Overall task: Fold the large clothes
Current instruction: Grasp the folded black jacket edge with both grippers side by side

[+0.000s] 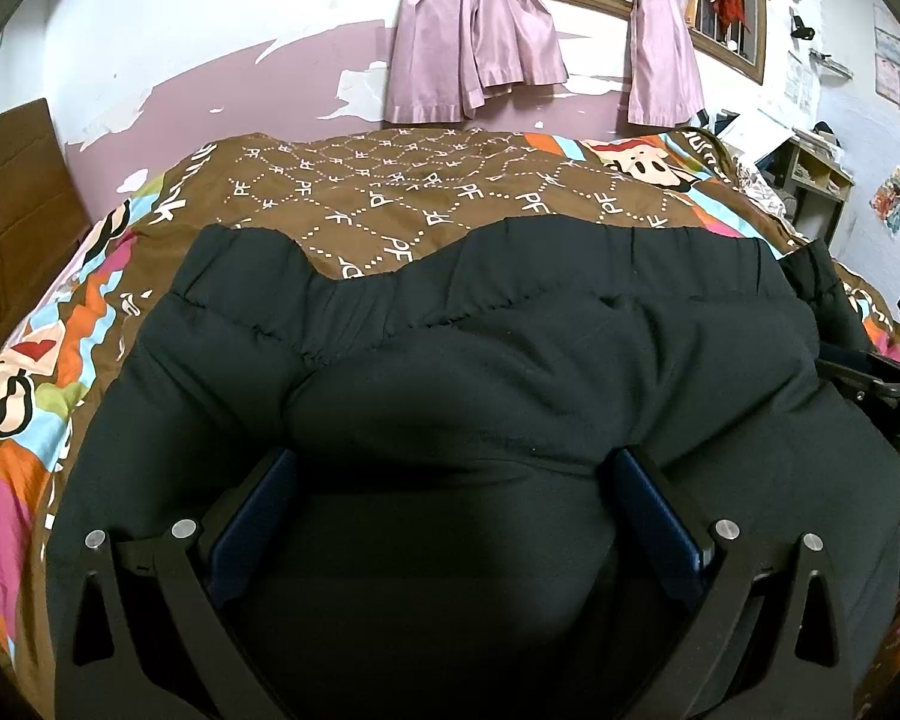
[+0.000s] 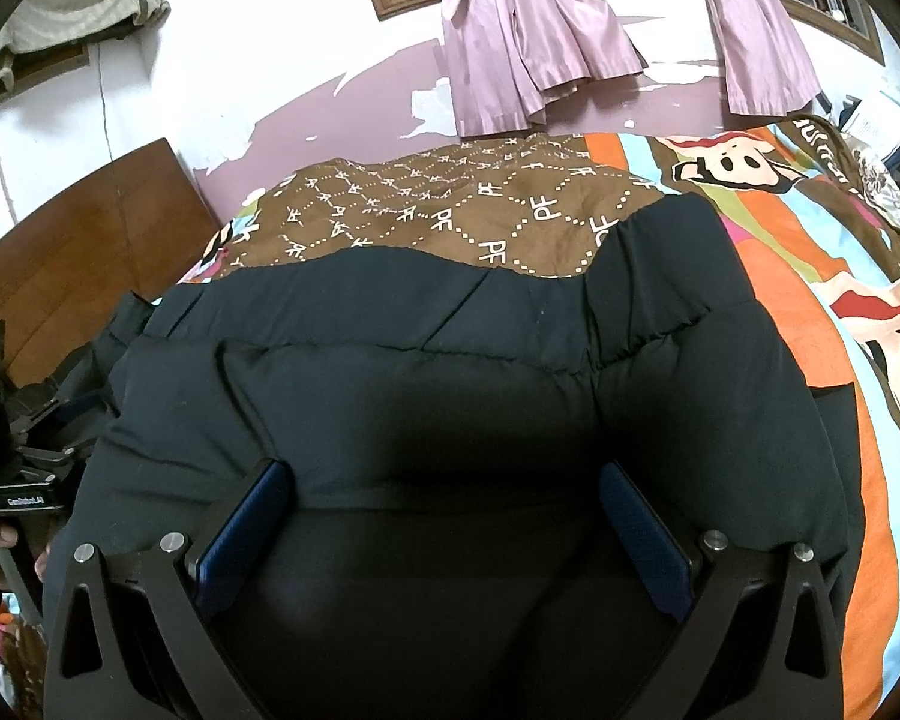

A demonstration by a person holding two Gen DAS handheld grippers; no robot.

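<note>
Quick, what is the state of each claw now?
Left claw: open, over the black garment, gripping nothing.
Right claw: open, same garment, gripping nothing.

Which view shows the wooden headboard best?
The right wrist view: the wooden headboard fills a broad stretch at left, its curved top edge plain against the wall. The left wrist view catches only a narrow slice of it at the frame's left edge.
</note>
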